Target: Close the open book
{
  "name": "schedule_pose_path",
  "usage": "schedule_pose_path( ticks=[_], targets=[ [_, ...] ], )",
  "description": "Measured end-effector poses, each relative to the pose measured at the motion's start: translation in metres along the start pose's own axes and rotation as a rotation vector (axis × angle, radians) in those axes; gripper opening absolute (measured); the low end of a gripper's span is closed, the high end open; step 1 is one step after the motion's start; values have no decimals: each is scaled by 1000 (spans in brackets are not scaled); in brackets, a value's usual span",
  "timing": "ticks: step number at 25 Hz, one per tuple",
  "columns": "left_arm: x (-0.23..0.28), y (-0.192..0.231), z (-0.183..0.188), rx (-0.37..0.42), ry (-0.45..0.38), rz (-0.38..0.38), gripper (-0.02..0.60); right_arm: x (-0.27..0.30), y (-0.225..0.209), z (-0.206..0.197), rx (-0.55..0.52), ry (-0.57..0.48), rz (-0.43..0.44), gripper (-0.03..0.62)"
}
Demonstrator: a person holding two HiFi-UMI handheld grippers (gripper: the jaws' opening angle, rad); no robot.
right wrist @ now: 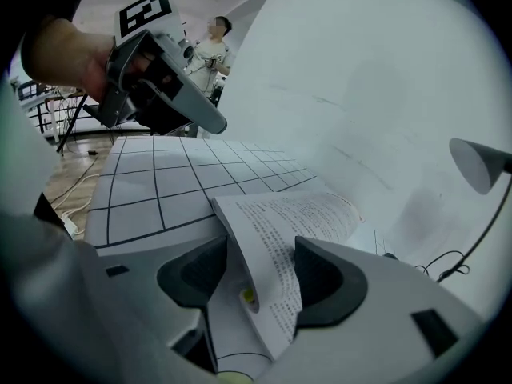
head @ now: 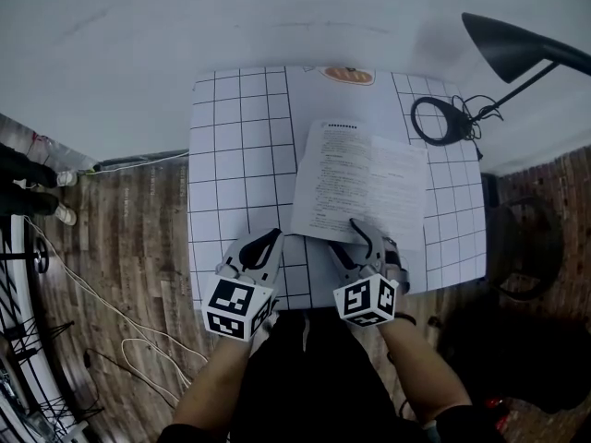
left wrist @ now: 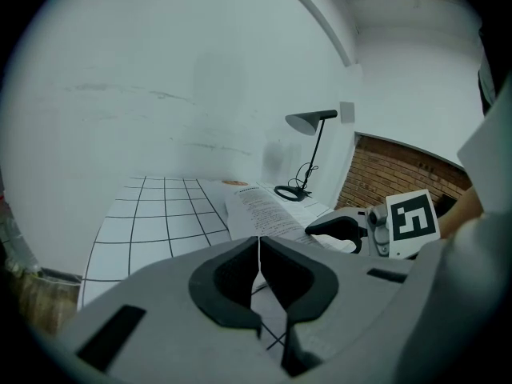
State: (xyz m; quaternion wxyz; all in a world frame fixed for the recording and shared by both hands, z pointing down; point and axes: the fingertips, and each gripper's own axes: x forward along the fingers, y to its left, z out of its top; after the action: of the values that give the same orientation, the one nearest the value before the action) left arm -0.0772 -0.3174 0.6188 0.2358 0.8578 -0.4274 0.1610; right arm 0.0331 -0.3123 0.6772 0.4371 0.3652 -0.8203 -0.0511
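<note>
The open book [head: 355, 178] lies flat on the gridded white worktop [head: 231, 155], right of the middle, with its printed pages facing up and its near edge close to the person. At that near edge the right tongs [head: 371, 238] slant down onto the paper. In the right gripper view, the right tongs [right wrist: 260, 270] stand wide apart and a curled sheaf of pages from the book [right wrist: 296, 214] rises between the two dark pads. I cannot see the pads squeezing it. The right forearm [head: 420, 367] reaches in from below, and its marker cube [head: 367, 301] faces upward just behind the jaws.

The left tongs [head: 259, 245] sit just beside the book's near left corner, over bare grid squares, apart from the paper. In the left gripper view, the left tongs [left wrist: 258, 250] are pressed together with nothing between them, aimed forward and somewhat down. From the other side they look raised above the worktop, with the hand [right wrist: 64, 54] wrapped round the handle behind them. The left forearm [head: 217, 377] runs roughly parallel to the right one.

At the worktop's far right corner stands a black desk lamp [head: 512, 49], its ring base [head: 441, 120] near the book's far corner. An orange label [head: 348, 75] lies at the far edge. Wooden floor [head: 129, 238] surrounds the worktop.
</note>
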Motion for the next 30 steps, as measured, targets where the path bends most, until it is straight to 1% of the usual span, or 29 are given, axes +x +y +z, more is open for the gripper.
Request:
schedule_pose_path(
  ticks=[4,6,9,13,15,19,22,26,30],
  targets=[
    [-2,0,-5,3,11,2,9,1,-5,-3,-26,5,-29,239],
    [-2,1,-8,2,15,2,9,1,-9,-3,-13,-10,-37,239],
    [-2,0,-10,2,22,-2,9,-5,-13,1,72,-45,-17,233],
    [-3,-5,-8,4,24,-21,9,-17,-17,3,187,-76,10,193],
    [-3,-6,-5,7,19,-30,9,-23,-20,2,222,-84,5,172],
    [-2,-11,-2,11,20,-45,9,-33,-27,-4,313,-96,-37,132],
    [-1,-17,-2,15,25,-62,9,-36,-31,-8,376,-97,-50,127],
    [1,-22,-2,14,31,-82,9,-38,-34,-4,417,-100,-38,113],
    [-1,-27,2,11,34,-101,9,-43,-38,-11,496,-73,-36,100]
  ],
)
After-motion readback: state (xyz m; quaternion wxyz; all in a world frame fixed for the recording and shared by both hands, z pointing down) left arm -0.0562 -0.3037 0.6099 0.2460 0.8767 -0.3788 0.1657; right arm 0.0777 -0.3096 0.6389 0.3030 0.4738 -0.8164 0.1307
